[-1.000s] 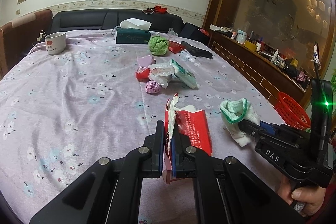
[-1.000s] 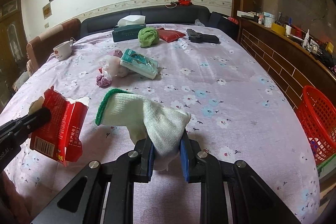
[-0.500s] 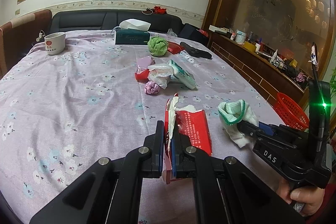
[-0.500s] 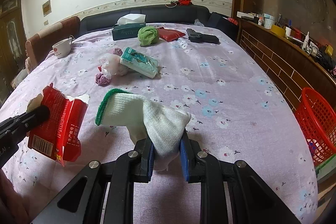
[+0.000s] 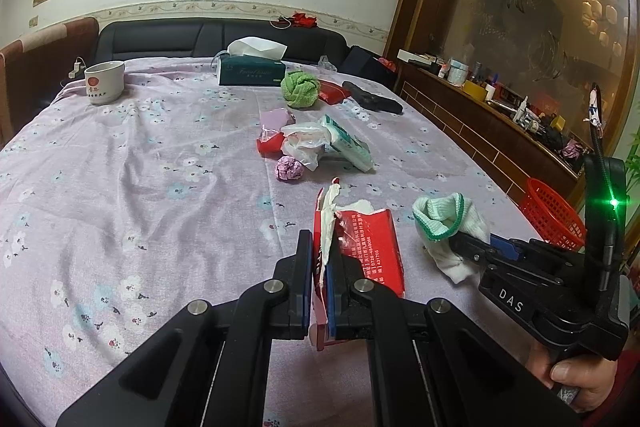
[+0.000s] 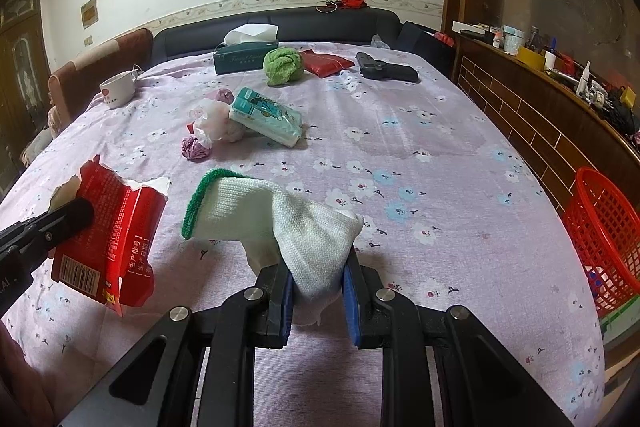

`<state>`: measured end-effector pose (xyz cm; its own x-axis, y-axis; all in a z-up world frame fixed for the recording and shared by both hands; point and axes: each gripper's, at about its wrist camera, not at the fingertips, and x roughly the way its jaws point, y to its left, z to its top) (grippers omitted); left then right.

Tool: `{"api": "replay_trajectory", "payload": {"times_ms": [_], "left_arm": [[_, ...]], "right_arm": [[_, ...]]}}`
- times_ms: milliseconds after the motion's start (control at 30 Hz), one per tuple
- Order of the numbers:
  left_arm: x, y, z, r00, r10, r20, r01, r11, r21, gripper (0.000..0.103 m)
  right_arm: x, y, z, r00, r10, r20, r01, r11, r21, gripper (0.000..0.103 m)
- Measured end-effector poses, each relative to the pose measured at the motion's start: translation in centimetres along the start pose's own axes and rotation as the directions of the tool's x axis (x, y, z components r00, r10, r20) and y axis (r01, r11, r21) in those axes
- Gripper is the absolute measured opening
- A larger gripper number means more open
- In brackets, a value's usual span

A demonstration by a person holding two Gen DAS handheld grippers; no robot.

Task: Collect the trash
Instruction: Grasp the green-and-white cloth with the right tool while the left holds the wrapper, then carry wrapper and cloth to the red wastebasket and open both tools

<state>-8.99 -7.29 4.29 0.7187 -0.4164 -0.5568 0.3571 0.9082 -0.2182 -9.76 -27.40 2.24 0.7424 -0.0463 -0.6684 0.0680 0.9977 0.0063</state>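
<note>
Item 1: left gripper [image 5: 320, 267], clamped on torn red wrapper [image 5: 372, 251], lifted clear of the desk [image 5: 120, 167], apparently for carrying.
Item 2: right gripper [image 6: 318, 283], pinching white glove [image 6: 280, 223], likewise raised.
Item 3: red basket [image 6: 608, 227], beside the desk's right edge, likely the trash destination; contents unclear.
Item 4: farther off, crumpled purple paper [image 6: 195, 148], uncollected.

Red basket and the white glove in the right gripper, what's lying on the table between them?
Nothing: in the right wrist view only bare flowered tablecloth stretches from the white glove to the red basket.
</note>
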Motion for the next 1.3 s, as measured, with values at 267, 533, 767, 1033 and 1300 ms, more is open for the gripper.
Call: {"api": "replay_trajectory", "payload": {"times_ms": [267, 533, 767, 1033, 1300], "left_arm": [[0.0, 0.0, 0.0, 1.000, -0.006, 0.002, 0.006, 1.000, -0.002, 0.005], [-0.1, -0.1, 0.0, 1.000, -0.010, 0.002, 0.010, 1.000, 0.000, 0.005], [0.1, -0.2, 0.1, 1.000, 0.001, -0.011, -0.001, 1.000, 0.005, 0.005], [0.1, -2.5, 0.0, 0.996, -0.043, -0.083, 0.045, 0.999, 0.022, 0.005], [-0.8, -11.9, 3.4, 0.980, -0.179, -0.092, 0.192, 0.969, 0.156, 0.005]], "right_arm": [[0.0, 0.0, -0.1, 1.000, -0.010, -0.002, 0.010, 1.000, -0.003, 0.022], [-0.1, 0.0, 0.0, 1.000, -0.014, -0.003, 0.014, 1.000, -0.003, 0.022], [0.0, -0.3, 0.0, 1.000, -0.007, -0.001, 0.007, 1.000, 0.014, 0.022], [-1.6, -2.3, -0.2, 0.998, 0.058, 0.007, -0.058, 0.996, 0.072, 0.022], [-7.6, -12.0, 0.7, 0.995, 0.019, 0.100, -0.045, 0.962, 0.269, 0.022]]}}
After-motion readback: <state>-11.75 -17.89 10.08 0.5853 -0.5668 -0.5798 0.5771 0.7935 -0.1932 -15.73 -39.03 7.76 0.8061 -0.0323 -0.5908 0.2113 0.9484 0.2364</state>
